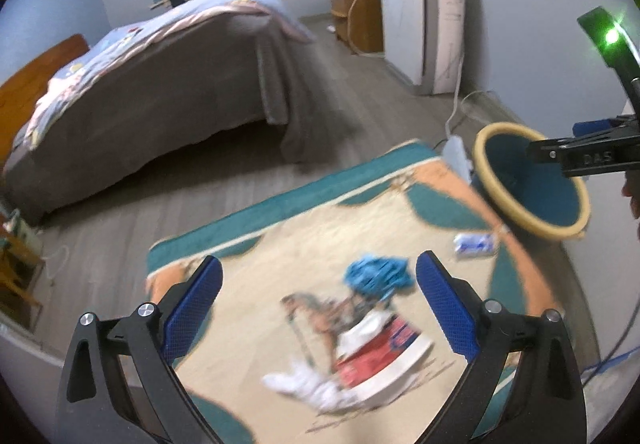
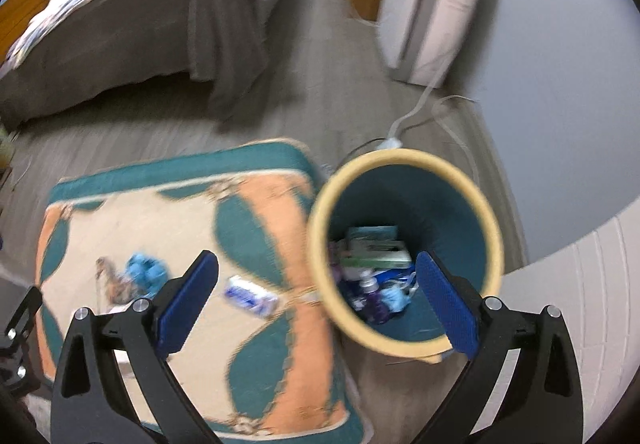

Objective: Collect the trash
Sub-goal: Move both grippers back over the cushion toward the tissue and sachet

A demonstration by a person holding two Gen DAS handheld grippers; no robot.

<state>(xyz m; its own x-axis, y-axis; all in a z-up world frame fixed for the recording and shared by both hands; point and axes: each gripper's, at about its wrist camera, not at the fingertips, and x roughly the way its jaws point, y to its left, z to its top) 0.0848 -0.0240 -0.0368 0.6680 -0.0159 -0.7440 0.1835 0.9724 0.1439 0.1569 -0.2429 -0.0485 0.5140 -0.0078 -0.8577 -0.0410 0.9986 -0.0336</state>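
A teal bin with a yellow rim (image 2: pixel 404 256) stands at the rug's right edge and holds several pieces of trash, among them a green box (image 2: pixel 374 246) and a purple bottle (image 2: pixel 370 290). My right gripper (image 2: pixel 318 286) hangs open over the bin's near rim, nothing between its fingers. On the rug lie a blue crumpled wrapper (image 1: pixel 378 274), a blue-and-white packet (image 1: pixel 476 244), a red-and-white carton (image 1: pixel 380 354) and white crumpled paper (image 1: pixel 308 384). My left gripper (image 1: pixel 320 292) is open above the carton and blue wrapper, holding nothing. The bin (image 1: pixel 532 184) shows at right there too.
A patterned teal, orange and cream rug (image 2: pixel 256 204) covers the grey wood floor. A bed with a grey skirt (image 1: pixel 160 84) stands behind it. A white appliance (image 1: pixel 420 24) and wooden cabinet (image 1: pixel 356 12) line the right wall, with a power strip and cables (image 2: pixel 394 142) beside the bin.
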